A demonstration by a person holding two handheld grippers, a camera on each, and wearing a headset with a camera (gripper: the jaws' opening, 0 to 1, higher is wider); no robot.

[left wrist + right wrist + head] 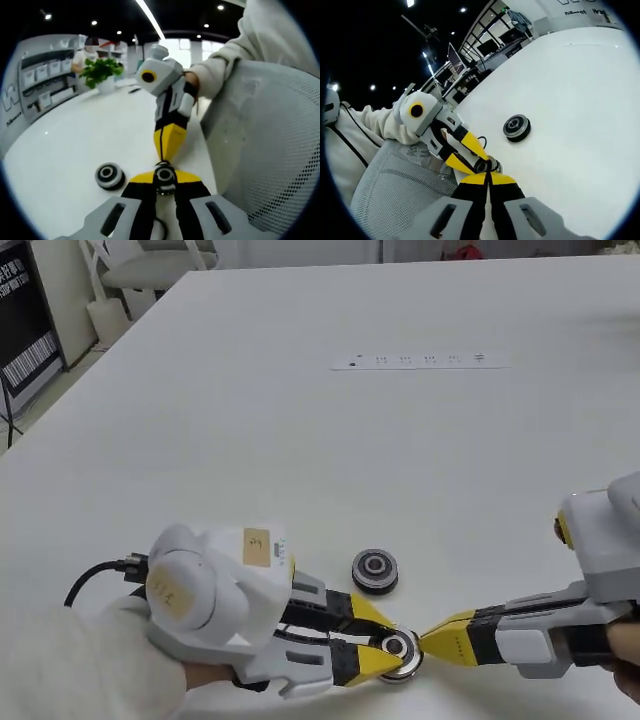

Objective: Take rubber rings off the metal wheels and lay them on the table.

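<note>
I'm pinching one metal wheel (165,176) right at the tips of the left gripper (380,642). The right gripper (488,179) has its jaws pressed together and is poking at that wheel's rim from the opposite side, though I can't tell if it's actually catching any rubber. A bit beyond the left gripper's tips the second wheel (375,570) is sitting flat on the table (300,440), apart from both grippers, with its dark rubber ring (375,589) seemingly on. So I'm guessing both rings are still waiting to come off, and the first is only just getting started.
</note>
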